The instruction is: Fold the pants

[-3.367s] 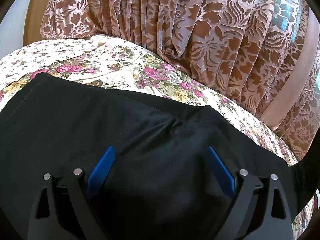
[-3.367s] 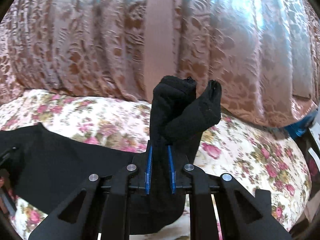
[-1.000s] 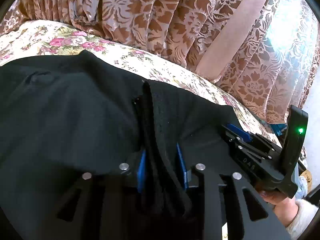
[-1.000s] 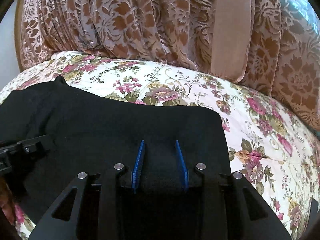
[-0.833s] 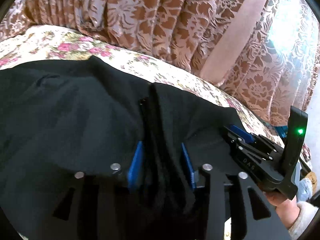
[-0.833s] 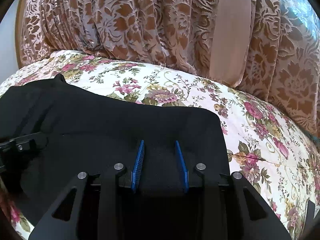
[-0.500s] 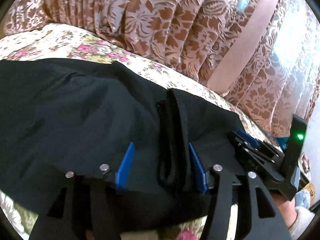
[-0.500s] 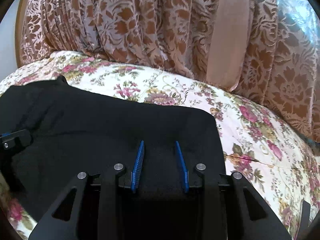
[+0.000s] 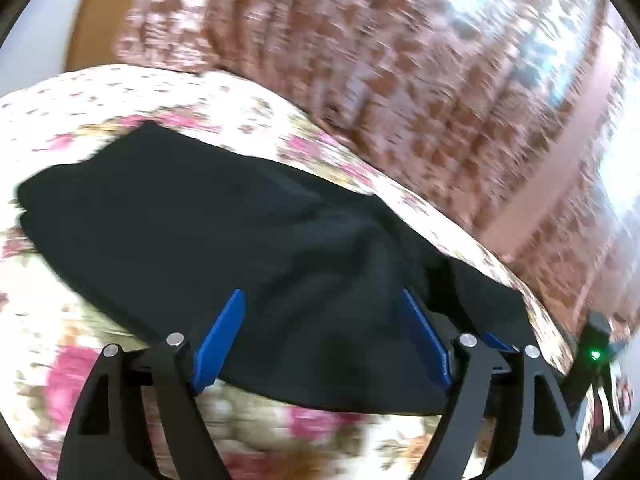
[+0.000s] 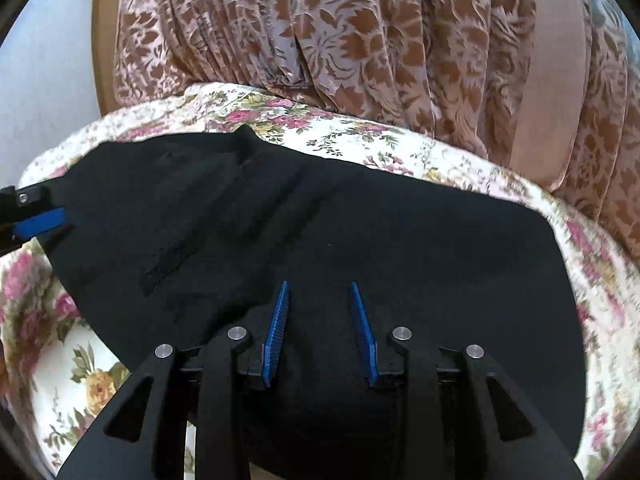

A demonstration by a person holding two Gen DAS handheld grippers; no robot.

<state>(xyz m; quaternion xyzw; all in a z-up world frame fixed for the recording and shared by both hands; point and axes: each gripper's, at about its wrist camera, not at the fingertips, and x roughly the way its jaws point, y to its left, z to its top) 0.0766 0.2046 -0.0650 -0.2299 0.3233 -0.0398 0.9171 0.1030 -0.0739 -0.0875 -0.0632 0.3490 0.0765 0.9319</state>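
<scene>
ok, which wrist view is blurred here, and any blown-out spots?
Left wrist: heavy motion smear across the curtain and floral bedspread, window patch at right blown out; only the black pants read cleanly. Right wrist: sharp, evenly lit, usual fisheye bowing.

Daylight glows through the curtain (image 9: 460,80) at two o'clock, glaring white. The left wrist view is smeared by motion blur; the right wrist view is sharp. Fisheye bending darkens both rims.

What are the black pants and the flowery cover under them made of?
The black pants look like soft, matte knit fabric: they sag and crease with no shine. The flowery cover seems to be printed woven cloth, maybe cotton, smooth and slightly puffy. Exact fibres can't be told.
</scene>
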